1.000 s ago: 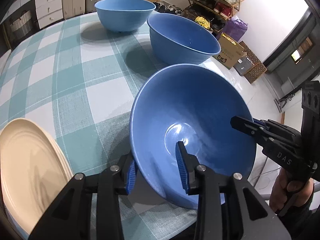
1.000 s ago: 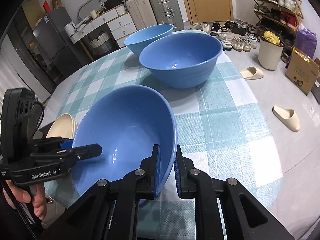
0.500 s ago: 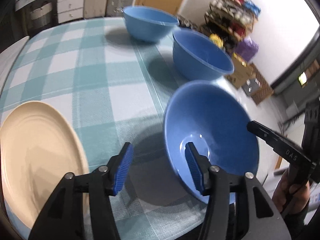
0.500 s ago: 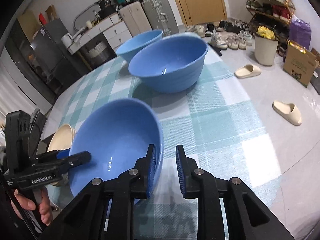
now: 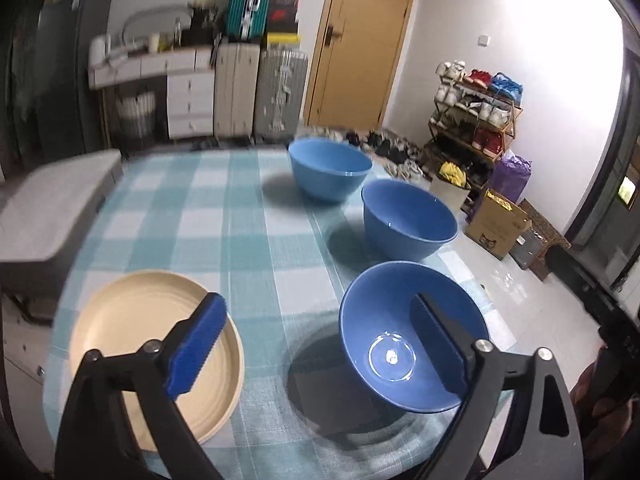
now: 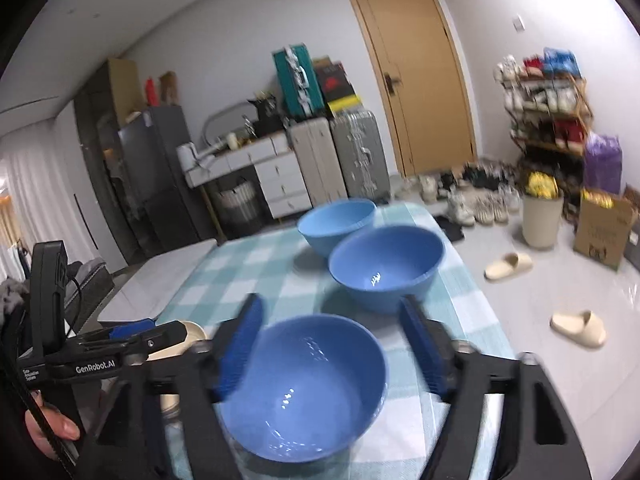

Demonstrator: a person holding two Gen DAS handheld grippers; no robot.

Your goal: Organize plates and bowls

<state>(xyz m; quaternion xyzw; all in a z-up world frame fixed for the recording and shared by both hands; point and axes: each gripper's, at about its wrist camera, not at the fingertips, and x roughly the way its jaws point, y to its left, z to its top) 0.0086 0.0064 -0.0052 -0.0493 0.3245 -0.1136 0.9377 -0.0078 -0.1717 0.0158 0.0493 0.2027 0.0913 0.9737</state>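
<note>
While both sets of jaws have just been opening, we see the left gripper spread wide and holding nothing, its pads clear of the near bowl, which sits upright on the checked cloth at about five o'clock, close to the table's near right edge. Our right gripper is likewise wide apart and empty, the same bowl below and between its fingers, untouched. Two more blue bowls line the right edge at one and two o'clock, the middle bowl and the far bowl, each apart from the next. The cream plate lies at seven o'clock, partly hidden behind the left finger. Bare cloth stretches from ten to twelve o'clock. The right view is blurred, with the plate mostly hidden.
</note>
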